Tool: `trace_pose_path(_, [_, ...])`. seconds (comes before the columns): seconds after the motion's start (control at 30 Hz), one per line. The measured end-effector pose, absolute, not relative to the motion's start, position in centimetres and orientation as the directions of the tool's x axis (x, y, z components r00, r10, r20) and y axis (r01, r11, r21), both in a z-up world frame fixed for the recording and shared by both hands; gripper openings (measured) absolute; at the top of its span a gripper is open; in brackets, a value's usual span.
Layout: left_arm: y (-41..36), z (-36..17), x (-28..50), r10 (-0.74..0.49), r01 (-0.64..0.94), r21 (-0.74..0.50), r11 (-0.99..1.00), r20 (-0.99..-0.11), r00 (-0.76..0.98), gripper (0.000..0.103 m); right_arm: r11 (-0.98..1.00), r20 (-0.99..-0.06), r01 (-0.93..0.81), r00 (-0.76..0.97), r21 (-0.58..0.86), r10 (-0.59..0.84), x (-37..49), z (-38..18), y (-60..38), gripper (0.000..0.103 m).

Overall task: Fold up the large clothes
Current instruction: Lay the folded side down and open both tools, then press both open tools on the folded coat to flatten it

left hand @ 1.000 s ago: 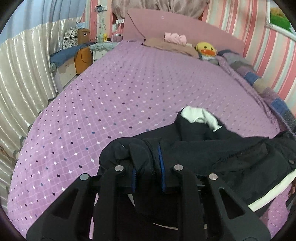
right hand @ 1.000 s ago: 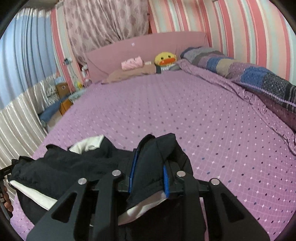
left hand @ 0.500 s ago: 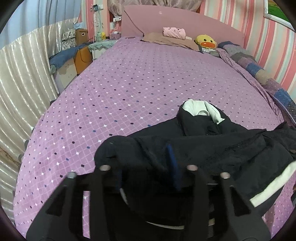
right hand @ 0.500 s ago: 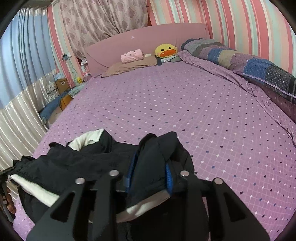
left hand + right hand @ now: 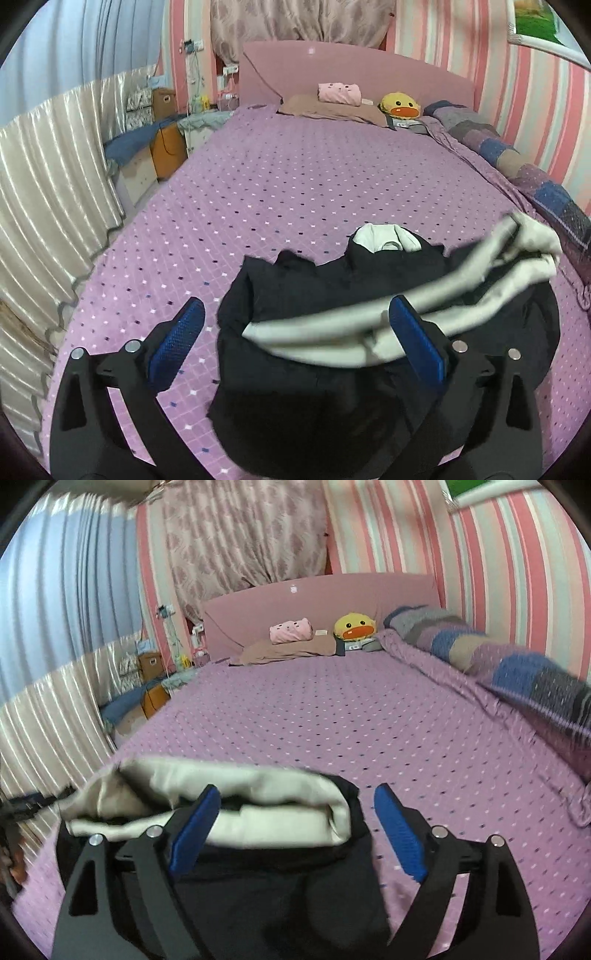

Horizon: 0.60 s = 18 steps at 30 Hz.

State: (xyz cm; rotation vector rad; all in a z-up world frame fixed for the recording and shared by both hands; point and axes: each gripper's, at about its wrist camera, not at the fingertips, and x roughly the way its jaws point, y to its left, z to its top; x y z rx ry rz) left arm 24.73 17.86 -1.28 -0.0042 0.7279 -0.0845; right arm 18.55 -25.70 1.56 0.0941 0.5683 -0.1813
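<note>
A black jacket (image 5: 306,295) with white stripes and a white lining lies bunched on the purple bedspread (image 5: 295,192) near the bed's foot. My left gripper (image 5: 295,325) hovers over it, its jaws opening wide, with the cloth below the blue pads (image 5: 177,343) and not pressed by them. In the right wrist view the jacket (image 5: 258,812) shows its pale lining, blurred. My right gripper (image 5: 299,819) is also opening above the jacket's edge, and its pads (image 5: 399,827) stand clear of the fabric.
A pink headboard (image 5: 351,70), a brown pillow (image 5: 332,110), a pink roll and a yellow duck toy (image 5: 400,105) sit at the bed's far end. A patchwork quilt (image 5: 517,664) runs along the right side. Pale curtains (image 5: 48,177) and bedside clutter (image 5: 162,144) stand on the left.
Both grippers were shut on folds of the black jacket; both have opened wide, let it go and lifted. The jacket dropped onto the bed, its white stripes and lining now showing.
</note>
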Motion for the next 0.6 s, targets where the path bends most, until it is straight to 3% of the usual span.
trace_pose_path(0.23, [18.9, -2.8, 20.9, -0.072, 0.068, -0.031, 0.997, -0.645, 0.761, 0.099, 0.982, -0.590, 0.191, 0.791, -0.012, -0.161, 16.2, -1.8, -24.5, 0.086])
trace_pose_path(0.6, [16.7, -7.5, 21.1, -0.045, 0.068, 0.005, 0.998, -0.697, 0.715, 0.099, 0.990, -0.610, 0.137, 0.783, -0.027, -0.125, 16.5, -6.1, -23.2, 0.086])
